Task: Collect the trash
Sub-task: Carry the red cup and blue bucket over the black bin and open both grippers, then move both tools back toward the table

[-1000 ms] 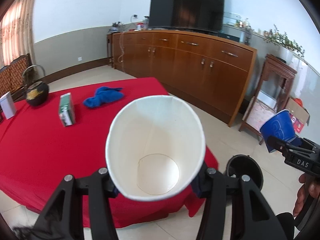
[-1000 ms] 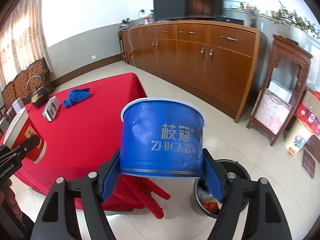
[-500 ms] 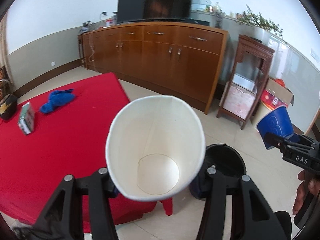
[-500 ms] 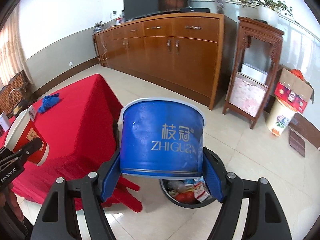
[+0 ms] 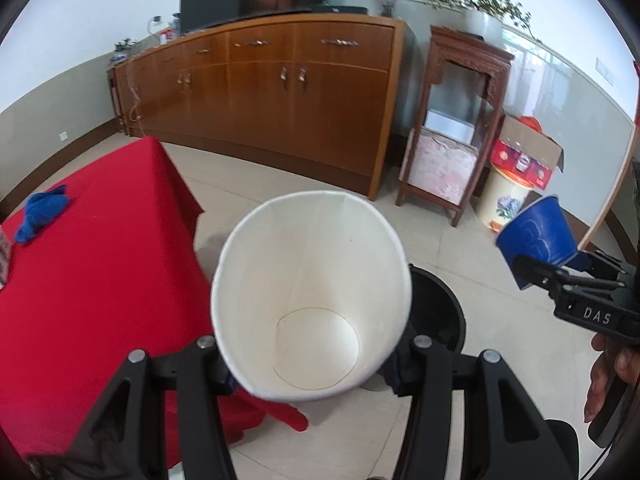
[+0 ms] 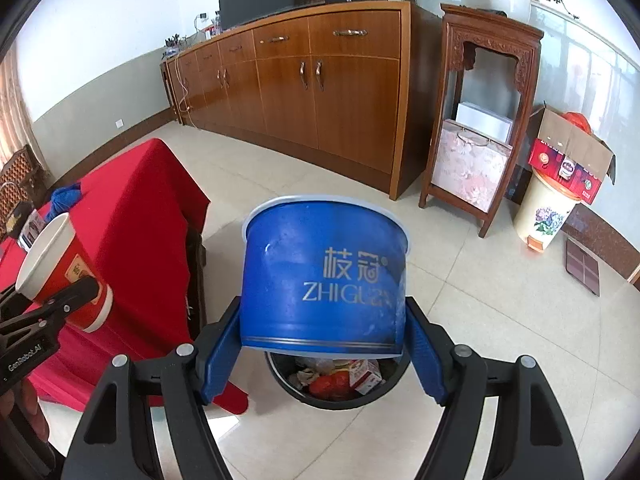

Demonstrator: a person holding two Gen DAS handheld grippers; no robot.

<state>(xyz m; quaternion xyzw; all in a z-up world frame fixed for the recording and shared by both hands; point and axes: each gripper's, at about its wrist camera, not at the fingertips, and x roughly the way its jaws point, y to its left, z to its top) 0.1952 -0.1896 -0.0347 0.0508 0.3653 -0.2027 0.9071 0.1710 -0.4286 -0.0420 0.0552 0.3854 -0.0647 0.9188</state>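
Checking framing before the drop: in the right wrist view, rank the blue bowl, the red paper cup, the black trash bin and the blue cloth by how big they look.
1. blue bowl, inflated by nearness
2. black trash bin, mostly hidden behind the bowl
3. red paper cup, close to the bin's visible part, so unsure
4. blue cloth

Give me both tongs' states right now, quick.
Left tongs: closed on the paper cup.
Right tongs: closed on the blue bowl.

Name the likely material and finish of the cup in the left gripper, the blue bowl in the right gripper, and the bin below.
Paper cup: matte white paper, seam line inside, red printed outside.
Blue bowl: probably glossy coated paper; printed lettering, scuffed.
Trash bin: black, smooth; plastic or metal, unclear.
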